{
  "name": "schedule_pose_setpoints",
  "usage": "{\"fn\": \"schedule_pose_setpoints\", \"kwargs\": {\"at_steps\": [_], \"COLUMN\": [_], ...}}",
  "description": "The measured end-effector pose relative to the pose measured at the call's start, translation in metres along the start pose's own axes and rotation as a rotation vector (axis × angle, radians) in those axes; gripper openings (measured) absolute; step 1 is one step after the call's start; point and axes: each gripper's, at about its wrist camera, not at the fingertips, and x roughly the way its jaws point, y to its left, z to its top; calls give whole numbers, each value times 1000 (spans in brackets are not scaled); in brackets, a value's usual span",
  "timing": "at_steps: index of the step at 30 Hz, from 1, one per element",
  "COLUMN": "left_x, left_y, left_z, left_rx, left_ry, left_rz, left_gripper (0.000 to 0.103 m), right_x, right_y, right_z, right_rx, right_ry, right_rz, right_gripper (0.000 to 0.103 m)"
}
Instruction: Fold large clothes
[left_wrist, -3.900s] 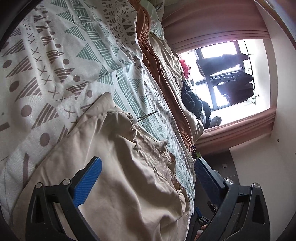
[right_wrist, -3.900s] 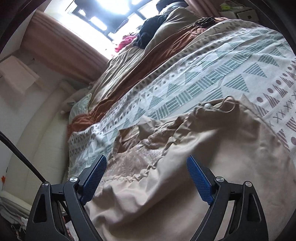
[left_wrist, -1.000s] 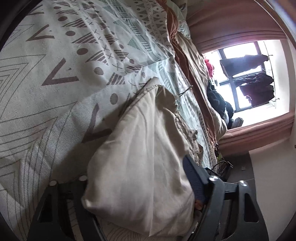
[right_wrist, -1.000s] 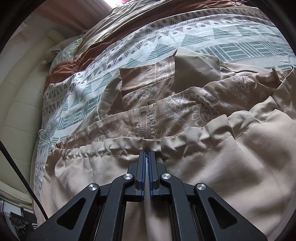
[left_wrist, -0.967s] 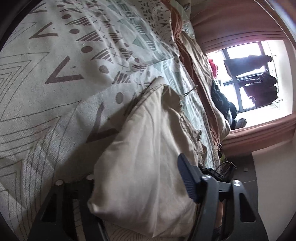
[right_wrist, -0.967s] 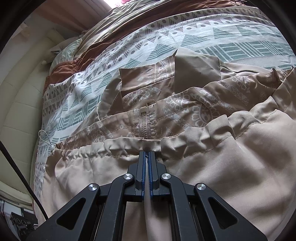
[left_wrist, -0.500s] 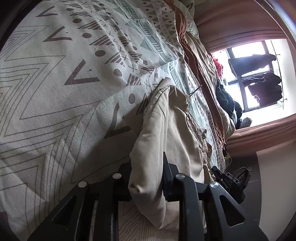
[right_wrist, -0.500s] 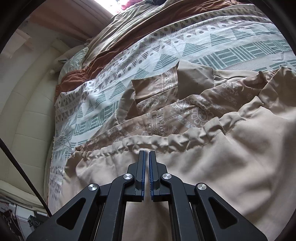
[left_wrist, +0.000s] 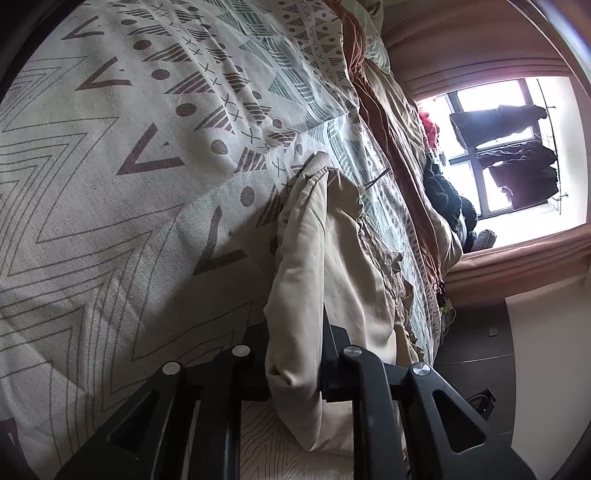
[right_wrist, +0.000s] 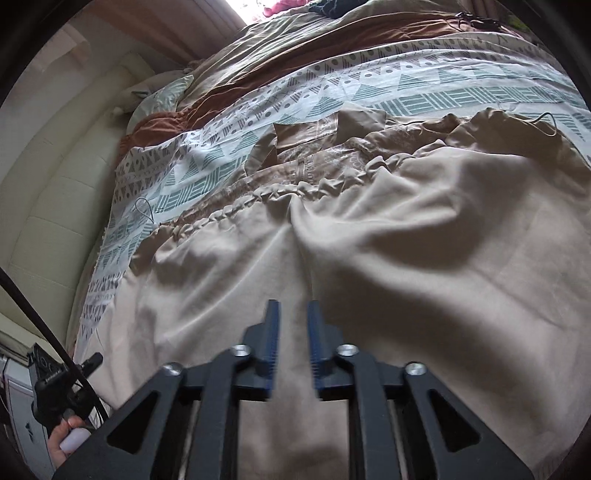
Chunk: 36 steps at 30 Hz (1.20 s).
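Left wrist view had the left claw (left_wrist: 293, 354) closing, pinching a beige garment (left_wrist: 325, 266) fold on the patterned bed (left_wrist: 110, 166), while the right claw (right_wrist: 293, 347) was opening, empty above that spread cloth.

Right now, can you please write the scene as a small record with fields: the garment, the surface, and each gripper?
garment: beige trousers, spread flat, gathered waistband away from the camera
surface: patterned bedspread on a bed
left gripper: jaws closing on a bunched fold of the beige trousers
right gripper: jaws opening, nothing between them, above the fabric
background: window with dark clothes hanging
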Motion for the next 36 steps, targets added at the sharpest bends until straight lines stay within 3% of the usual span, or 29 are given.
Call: {"fn": "schedule_pose_setpoints", "kwargs": {"at_steps": [1, 11, 12, 13, 16, 23, 29, 36], "left_x": [0, -3, -3, -3, -5, -6, -9, -15], "left_y": [0, -2, -2, -2, -4, -5, -9, -41], "left_z": [0, -1, -1, 0, 2, 4, 4, 4], "left_rx": [0, 15, 13, 11, 13, 8, 2, 31], "left_ry": [2, -6, -4, -3, -2, 6, 7, 14], "left_rz": [-2, -30, -38, -46, -65, -88, -124, -201], "left_gripper": [18, 16, 16, 15, 15, 15, 15, 14], "right_x": [-7, -44, -46, -47, -46, -25, -17, 5], "right_y": [1, 10, 13, 15, 21, 30, 32, 30], "right_z": [-6, -70, -77, -81, -95, -105, -86, -68], "right_rx": [-5, -96, -103, -113, -131, -174, -157, -142], "right_ry": [-17, -28, -24, -12, 43, 93, 86, 72], "right_rz": [8, -44, -42, -41, -36, -98, -126, -129], "right_gripper": [90, 89, 86, 71, 39, 37, 29, 27]}}
